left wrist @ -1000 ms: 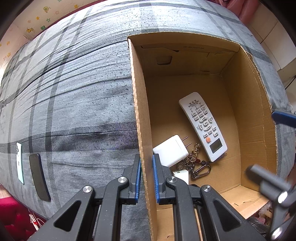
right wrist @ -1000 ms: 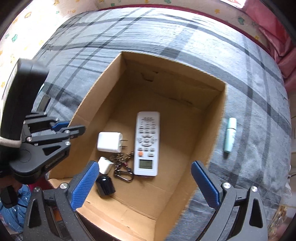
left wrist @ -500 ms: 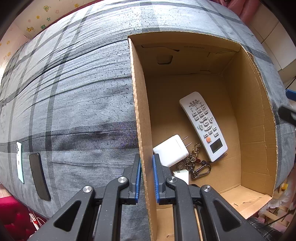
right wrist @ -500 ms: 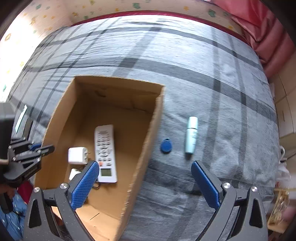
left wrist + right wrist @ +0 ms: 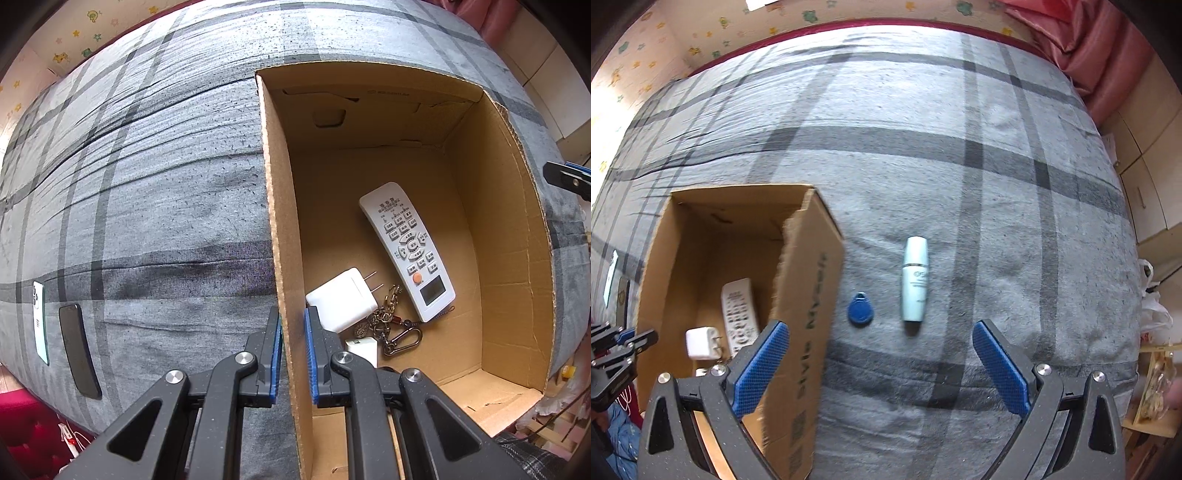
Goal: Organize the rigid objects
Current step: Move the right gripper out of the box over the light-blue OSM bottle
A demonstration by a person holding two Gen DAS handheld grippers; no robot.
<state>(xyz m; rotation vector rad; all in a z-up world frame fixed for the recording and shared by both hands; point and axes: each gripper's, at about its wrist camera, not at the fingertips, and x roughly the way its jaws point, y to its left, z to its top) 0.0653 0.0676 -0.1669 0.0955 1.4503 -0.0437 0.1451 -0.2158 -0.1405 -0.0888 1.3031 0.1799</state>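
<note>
Open bed (image 5: 960, 177) is left around the tube (image 5: 915, 284) and blue tag (image 5: 861, 308); access on the tag's left is limited by the box (image 5: 809, 295) wall.

**Right gripper shifted off the box**

I note the right gripper (image 5: 881, 363), a second ago spread over the open cardboard box (image 5: 801, 295), now hangs over the grey plaid bedcover (image 5: 960, 166) beside it. Its wide-spread jaws now frame a blue key fob (image 5: 861, 313) and a pale teal bottle (image 5: 915, 282). The fob was out of sight a second ago. In the left wrist view the right gripper has receded to the right edge.
</note>
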